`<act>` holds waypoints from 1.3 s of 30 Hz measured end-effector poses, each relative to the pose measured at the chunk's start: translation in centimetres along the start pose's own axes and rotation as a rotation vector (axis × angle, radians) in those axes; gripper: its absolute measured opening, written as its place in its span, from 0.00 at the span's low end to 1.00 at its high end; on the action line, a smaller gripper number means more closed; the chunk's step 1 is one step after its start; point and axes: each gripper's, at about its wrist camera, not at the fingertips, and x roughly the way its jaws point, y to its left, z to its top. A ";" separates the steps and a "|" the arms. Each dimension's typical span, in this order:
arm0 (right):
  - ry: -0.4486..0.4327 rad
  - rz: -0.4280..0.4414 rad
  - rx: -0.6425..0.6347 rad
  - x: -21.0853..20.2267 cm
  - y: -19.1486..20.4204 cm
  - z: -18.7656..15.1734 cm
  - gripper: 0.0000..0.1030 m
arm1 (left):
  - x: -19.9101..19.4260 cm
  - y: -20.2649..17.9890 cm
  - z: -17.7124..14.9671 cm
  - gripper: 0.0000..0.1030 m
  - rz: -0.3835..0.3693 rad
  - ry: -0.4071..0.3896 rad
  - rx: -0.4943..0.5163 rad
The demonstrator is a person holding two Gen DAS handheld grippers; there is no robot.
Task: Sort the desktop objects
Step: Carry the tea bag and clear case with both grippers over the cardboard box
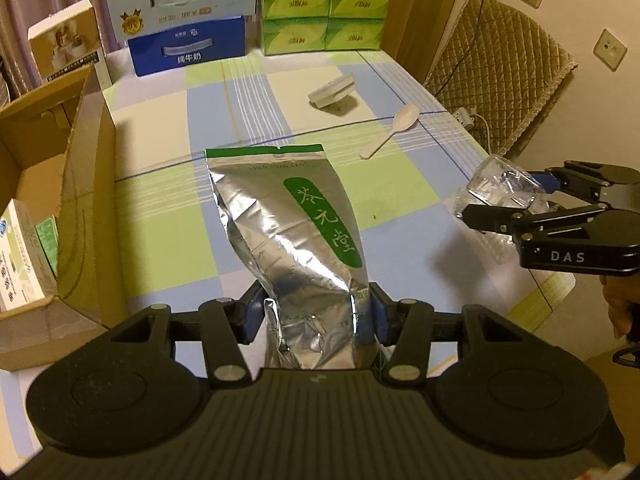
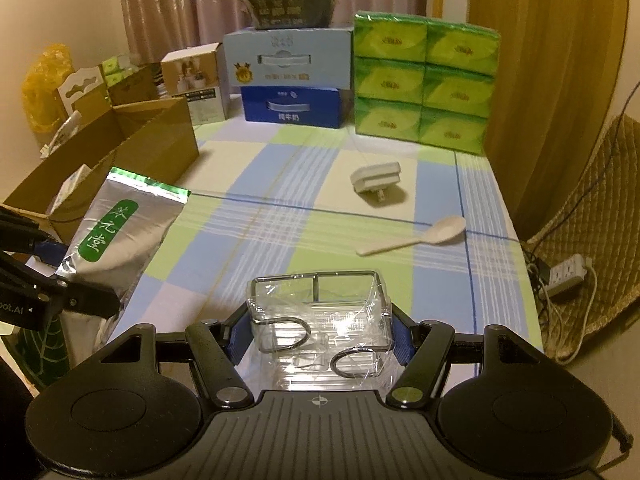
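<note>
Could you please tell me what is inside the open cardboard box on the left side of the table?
In the cardboard box, the left wrist view shows a white-and-green printed carton leaning against the near wall. The box's own walls and flaps hide the rest of its floor, so anything else inside cannot be seen.

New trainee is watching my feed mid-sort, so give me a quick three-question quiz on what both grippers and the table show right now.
1. True or false: the left gripper holds nothing.
2. What is the right gripper clamped on? A) spoon B) plastic-wrapped wire rack C) tissue pack
3. Name the two loose items lying on the tablecloth.

Key:
1. False; it grips the silver tea bag.
2. B.
3. The white spoon and the white plug adapter.
</note>
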 end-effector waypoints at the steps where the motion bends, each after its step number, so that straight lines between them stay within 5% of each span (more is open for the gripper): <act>1: -0.003 0.002 -0.005 -0.1 0.2 0.2 0.62 | -0.3 0.0 0.0 0.46 0.000 -0.004 0.006; 25: -0.089 0.097 -0.102 0.0 8.6 5.9 0.63 | -7.2 4.6 1.0 0.46 0.021 -0.077 0.033; 39: -0.118 0.184 -0.140 1.6 15.4 10.2 0.63 | -13.3 12.6 1.9 0.46 0.064 -0.105 -0.014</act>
